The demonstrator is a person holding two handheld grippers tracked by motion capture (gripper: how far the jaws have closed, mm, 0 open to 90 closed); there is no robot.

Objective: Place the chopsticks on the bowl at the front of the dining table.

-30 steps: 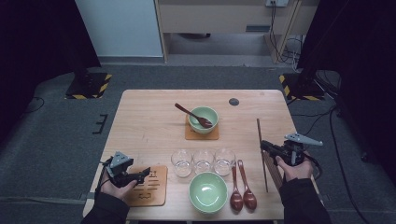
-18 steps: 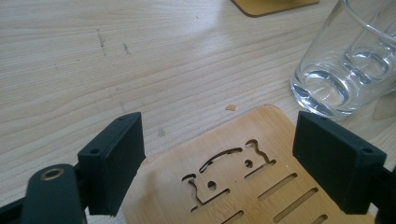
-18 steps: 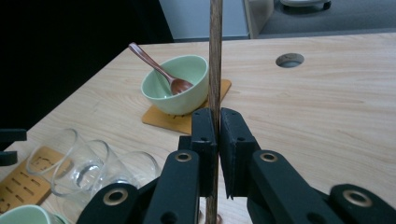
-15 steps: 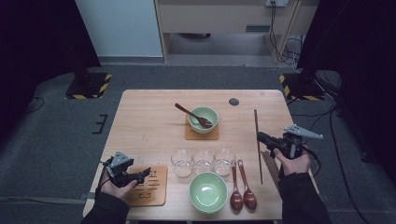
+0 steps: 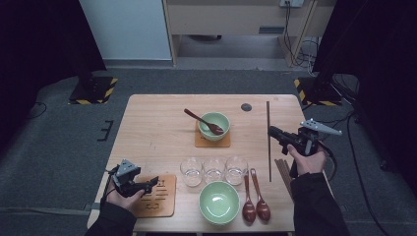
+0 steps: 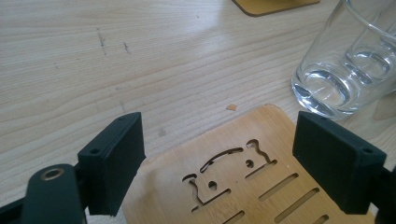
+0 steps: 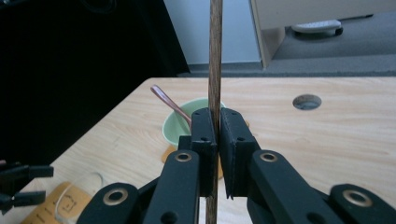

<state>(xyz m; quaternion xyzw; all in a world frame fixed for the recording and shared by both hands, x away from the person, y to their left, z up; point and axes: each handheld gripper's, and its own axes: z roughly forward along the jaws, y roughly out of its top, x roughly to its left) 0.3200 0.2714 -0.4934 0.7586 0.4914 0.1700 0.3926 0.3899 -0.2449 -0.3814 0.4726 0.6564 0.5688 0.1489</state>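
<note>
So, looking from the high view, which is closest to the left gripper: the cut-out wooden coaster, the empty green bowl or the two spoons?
From the left gripper:
1. Cut-out wooden coaster, right beneath it.
2. Empty green bowl, front centre.
3. Two spoons, beyond the bowl.

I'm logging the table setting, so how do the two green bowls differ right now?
The far bowl sits on a small wooden coaster and has a dark spoon resting in it. The near bowl stands straight on the table and is empty, with two spoons lying beside it. The near bowl looks larger in the high view, though it is closer to the camera. Both are pale green, round and upright.
</note>
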